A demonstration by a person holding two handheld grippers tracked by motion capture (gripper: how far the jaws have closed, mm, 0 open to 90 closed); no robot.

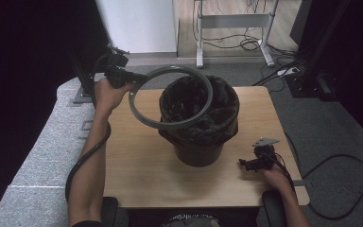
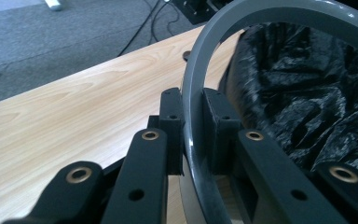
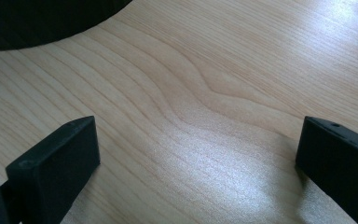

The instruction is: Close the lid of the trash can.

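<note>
Nearest the person, the right gripper [image 1: 244,163] is resting low over the front right part of the light wooden table [image 1: 142,170], held in the right hand [image 1: 275,177]. In the right gripper view its two black jaws are standing wide apart with only bare wood grain between them, so it is released and grasping nothing; the dark curved foot of the bin is showing at the top left corner there.

Farther in, at the middle of the table, a round black plastic waste bin [image 1: 198,153] is standing upright, lined with a crinkled black plastic bag [image 1: 220,120] whose edge is folded out over the rim.

Above and to the left of the bin, the left gripper [image 1: 137,81] is being held in the left hand [image 1: 108,92] beyond the table's far left corner. It is clenched on a flat grey plastic ring [image 1: 137,111]: in the left gripper view the black pads [image 2: 220,126] are pressing on either side of the ring's band [image 2: 193,93]. The ring is hanging tilted in the air, its far right part lying over the bin's mouth and its left part jutting out over the bare table, not seated on the rim.

Beyond the table, grey carpet [image 1: 255,75] with cables and a white metal stand [image 1: 234,21] are lying.
</note>
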